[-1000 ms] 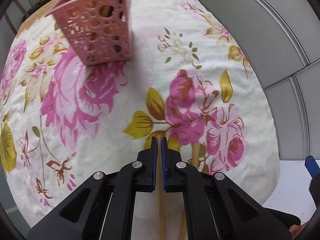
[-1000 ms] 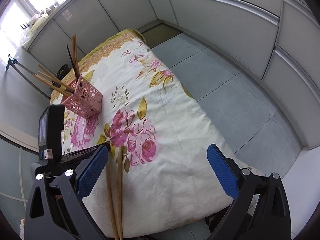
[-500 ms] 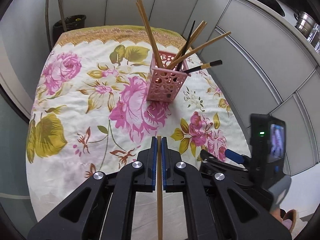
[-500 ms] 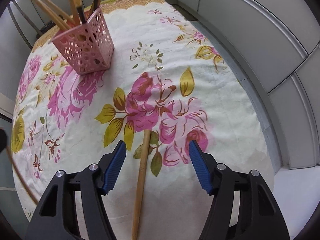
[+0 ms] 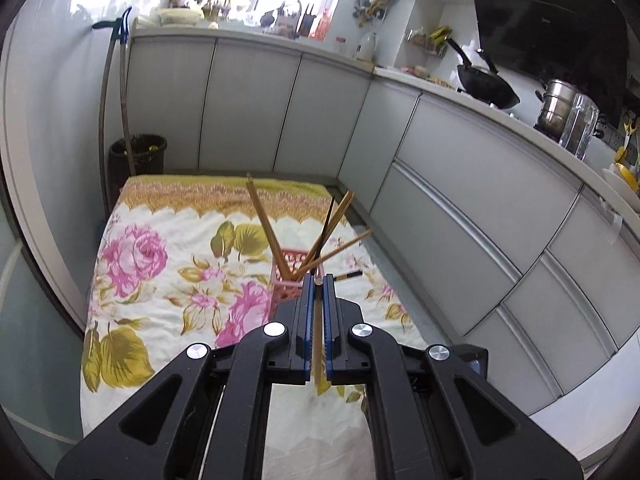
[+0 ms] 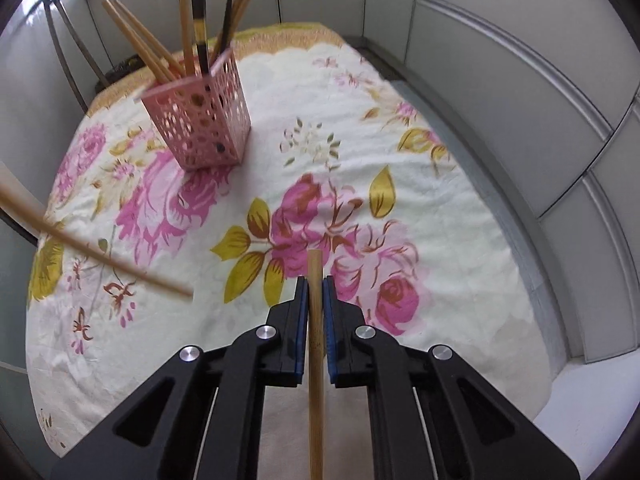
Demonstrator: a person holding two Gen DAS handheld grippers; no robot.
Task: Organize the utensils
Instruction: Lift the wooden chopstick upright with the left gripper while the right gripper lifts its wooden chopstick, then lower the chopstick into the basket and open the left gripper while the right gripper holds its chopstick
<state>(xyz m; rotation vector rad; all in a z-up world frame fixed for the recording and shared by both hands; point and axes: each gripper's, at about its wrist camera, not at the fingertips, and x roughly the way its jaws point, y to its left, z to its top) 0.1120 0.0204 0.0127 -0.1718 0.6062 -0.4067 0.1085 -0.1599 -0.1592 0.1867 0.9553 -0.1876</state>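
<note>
A pink perforated holder (image 6: 200, 120) stands on the floral tablecloth (image 6: 360, 128) and holds several wooden and dark chopsticks (image 6: 184, 20). In the left wrist view the holder (image 5: 290, 280) sits just beyond the fingertips. My left gripper (image 5: 318, 280) is shut on a wooden chopstick (image 5: 318, 332), raised above the table and level. That chopstick crosses the right wrist view (image 6: 100, 258) at the left, blurred. My right gripper (image 6: 315, 282) is shut on a second wooden chopstick (image 6: 315, 320), low over the cloth near the table's front.
Grey cabinet fronts (image 5: 460, 184) run along the right and far sides. A dark bin (image 5: 138, 156) and long-handled tools (image 5: 114, 92) stand at the far left corner. A wok (image 5: 486, 88) and pot (image 5: 558, 106) sit on the counter.
My left gripper has lifted and tilted up with its chopstick, and now looks across the room. My right gripper has closed on the chopstick that lay on the cloth.
</note>
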